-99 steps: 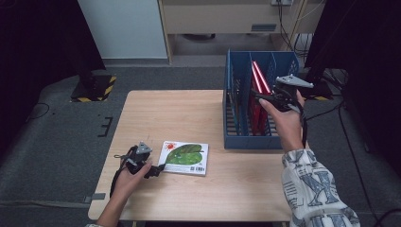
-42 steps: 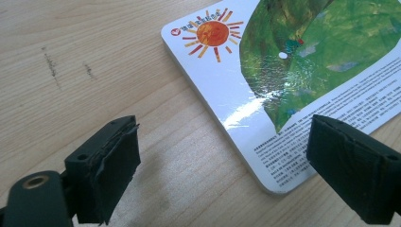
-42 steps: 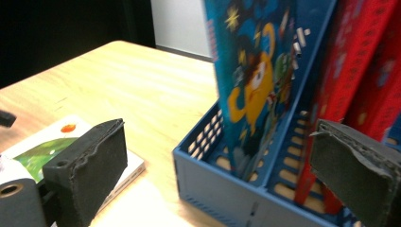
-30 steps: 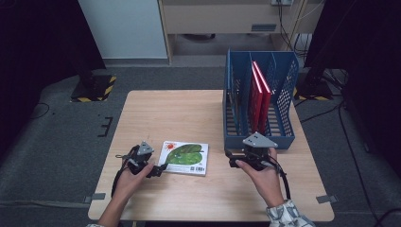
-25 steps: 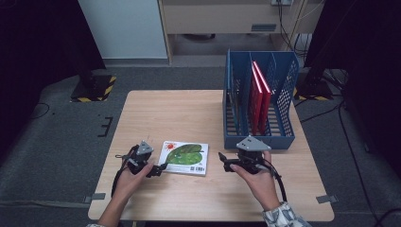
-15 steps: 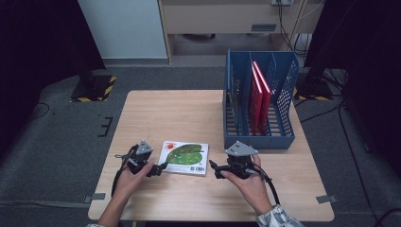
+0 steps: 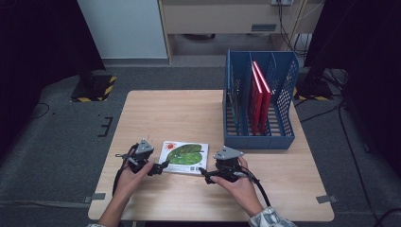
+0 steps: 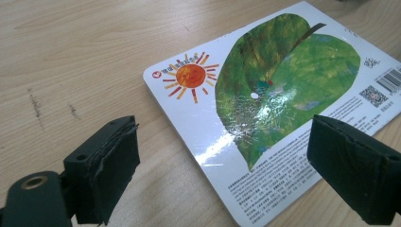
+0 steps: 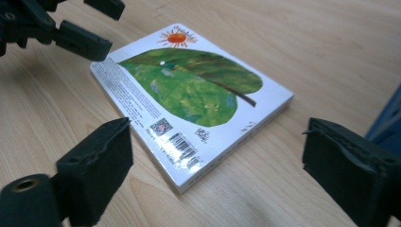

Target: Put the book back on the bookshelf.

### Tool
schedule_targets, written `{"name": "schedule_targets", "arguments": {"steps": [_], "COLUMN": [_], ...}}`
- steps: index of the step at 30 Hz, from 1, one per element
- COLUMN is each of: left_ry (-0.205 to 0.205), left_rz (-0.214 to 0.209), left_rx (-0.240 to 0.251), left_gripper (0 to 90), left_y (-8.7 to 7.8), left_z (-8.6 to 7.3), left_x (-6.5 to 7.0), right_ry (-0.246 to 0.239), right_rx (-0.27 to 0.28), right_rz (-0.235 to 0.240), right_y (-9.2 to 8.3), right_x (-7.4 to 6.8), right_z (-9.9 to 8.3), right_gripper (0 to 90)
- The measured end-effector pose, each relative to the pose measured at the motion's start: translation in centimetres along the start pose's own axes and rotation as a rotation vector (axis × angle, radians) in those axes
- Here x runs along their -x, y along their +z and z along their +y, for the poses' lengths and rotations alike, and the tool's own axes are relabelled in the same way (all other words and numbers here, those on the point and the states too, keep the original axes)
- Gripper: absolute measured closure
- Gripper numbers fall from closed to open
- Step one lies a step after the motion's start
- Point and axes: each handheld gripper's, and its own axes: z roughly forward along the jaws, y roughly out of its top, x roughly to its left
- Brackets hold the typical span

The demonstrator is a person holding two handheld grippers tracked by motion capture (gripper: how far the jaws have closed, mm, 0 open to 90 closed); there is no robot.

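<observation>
Both claws flank the book [image 7: 183, 157] on the table [image 7: 189, 113] — left gripper [image 7: 161, 167] at its left edge, jaws wide and holding nothing. Right gripper [image 7: 203, 172] sits just off the right corner; its jaws have just been closing a little, yet stand wide, the book ahead of them, untouched. Well apart stands a blue rack [image 7: 259, 137] with red books [image 7: 257, 97].

Light wood table [image 7: 175, 113] sits mid-frame in the high view. Flat on it, lower centre, lies a book with a green leaf cover [image 7: 184, 156]. A blue file rack [image 7: 257, 139] with red books [image 7: 258, 94] stands at the table's upper right.
</observation>
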Motion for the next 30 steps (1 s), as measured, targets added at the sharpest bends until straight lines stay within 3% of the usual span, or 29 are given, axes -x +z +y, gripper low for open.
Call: {"name": "schedule_targets", "arguments": {"steps": [5, 14, 18, 22, 30], "left_ry": [-0.027, -0.041, -0.041, -0.053, -0.041], "left_rz": [-0.006, -0.05, -0.068, -0.084, -0.094], "left_rx": [0.017, -0.021, -0.056, -0.056, -0.063], "left_gripper": [10.0, 13.8, 15.1, 13.3, 13.5], "left_y": [0.7, 1.9, 2.7, 2.9, 2.6], "left_z": [0.2, -0.1, -0.3, -0.3, -0.5], "left_x": [-0.2, -0.3, -0.2, -0.1, 0.3], "right_ry": [0.02, 0.009, 0.023, 0.028, 0.027], "right_rx": [-0.039, -0.113, -0.129, -0.138, -0.148], "right_rz": [0.032, 0.066, 0.069, 0.074, 0.074], "right_y": [1.7, 3.6, 4.4, 4.8, 5.2], "right_x": [-0.3, -1.0, -0.8, -0.6, -0.5], "right_z": [-0.4, -1.2, -1.5, -1.5, -1.7], "right_gripper": [12.2, 11.5, 12.5, 13.3, 12.9]}}
